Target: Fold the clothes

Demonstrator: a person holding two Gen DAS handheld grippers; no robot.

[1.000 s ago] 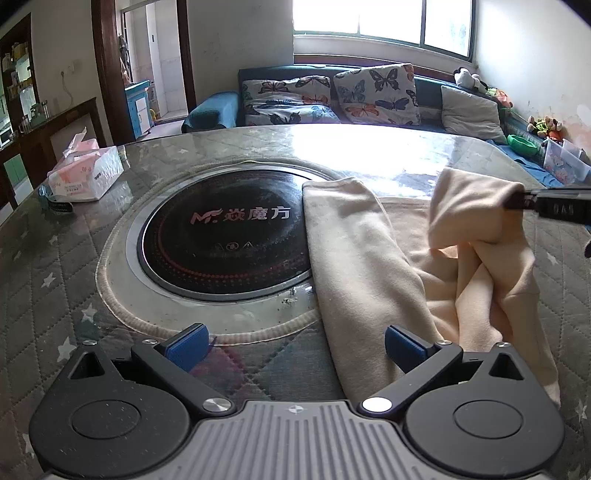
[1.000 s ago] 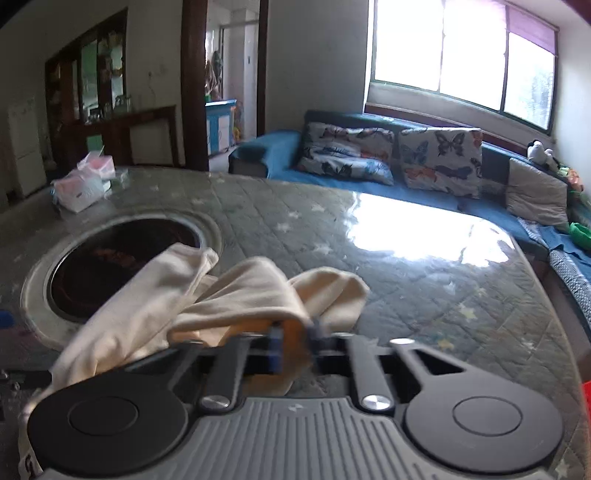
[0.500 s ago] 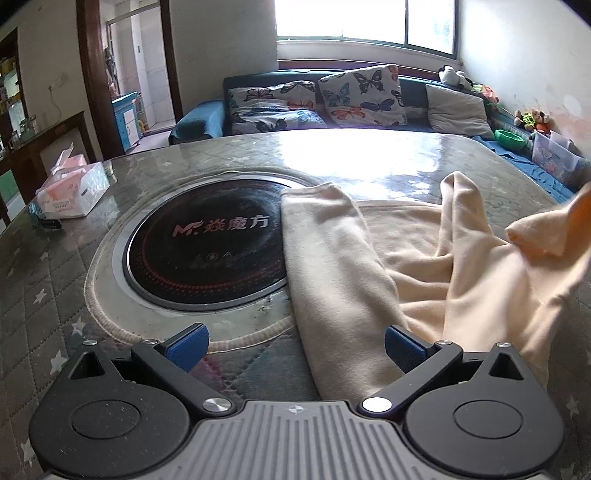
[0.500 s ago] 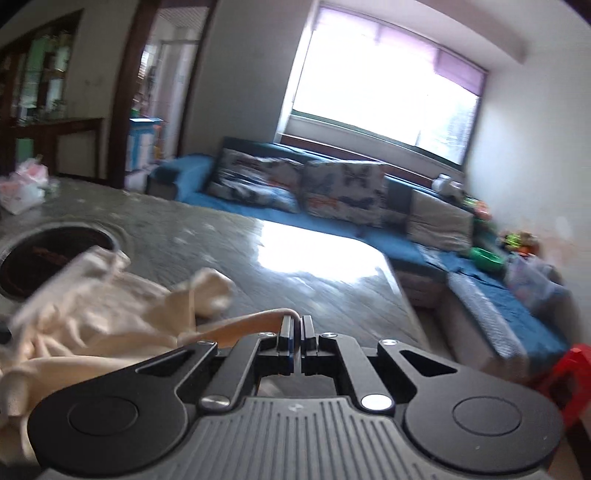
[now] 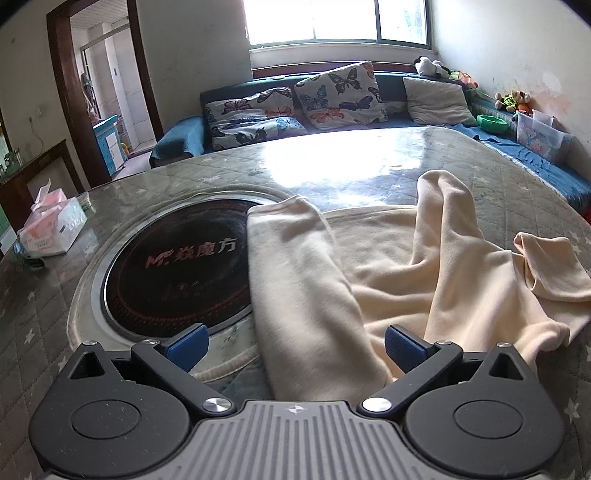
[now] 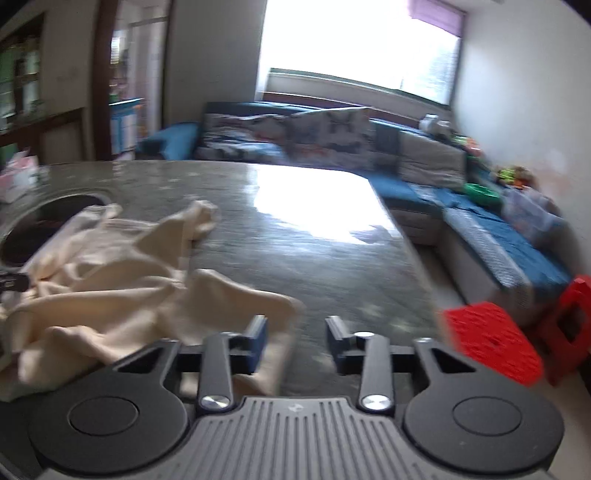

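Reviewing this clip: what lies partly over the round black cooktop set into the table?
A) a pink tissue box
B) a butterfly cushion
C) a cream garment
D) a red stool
C: in the left wrist view, one edge of the cream garment overlaps the right side of the black cooktop.

Daylight pours from the window [image 5: 332,18] at 12 o'clock, blown out white, throwing glare across the counter [image 5: 332,162]. The left wrist view is sharp; the right wrist view is motion-blurred. Fisheye bending darkens the corners.
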